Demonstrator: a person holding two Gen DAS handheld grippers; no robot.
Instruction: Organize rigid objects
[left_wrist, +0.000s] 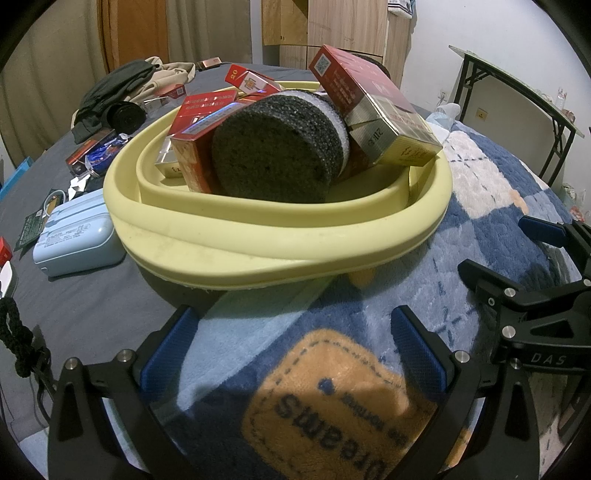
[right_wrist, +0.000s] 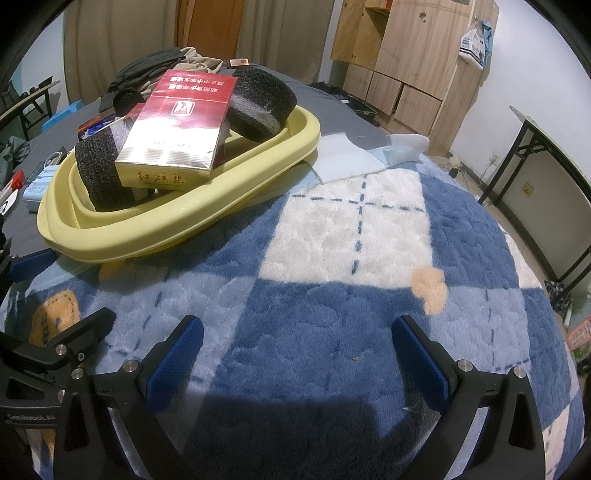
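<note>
A pale yellow basin (left_wrist: 258, 243) (right_wrist: 155, 229) sits on the bed, piled with rigid things. A dark grey foam roll (left_wrist: 277, 151) (right_wrist: 99, 173) lies at its front, and a second foam roll (right_wrist: 262, 99) at its far end. A big red and gold carton (left_wrist: 373, 107) (right_wrist: 177, 129) leans on top, with smaller red boxes (left_wrist: 203, 122) beside it. My left gripper (left_wrist: 295, 350) is open and empty just in front of the basin. My right gripper (right_wrist: 297, 350) is open and empty over the blanket, to the right of the basin; its fingers (left_wrist: 546, 230) show in the left wrist view.
A blue, white and orange fleece blanket (right_wrist: 351, 258) covers the near bed. Left of the basin lie a light blue case (left_wrist: 77, 236), small packets (left_wrist: 96, 151) and dark clothes (left_wrist: 122, 88) on a grey sheet. Wooden cabinets (right_wrist: 406, 55) and a folding table (right_wrist: 546, 155) stand beyond the bed.
</note>
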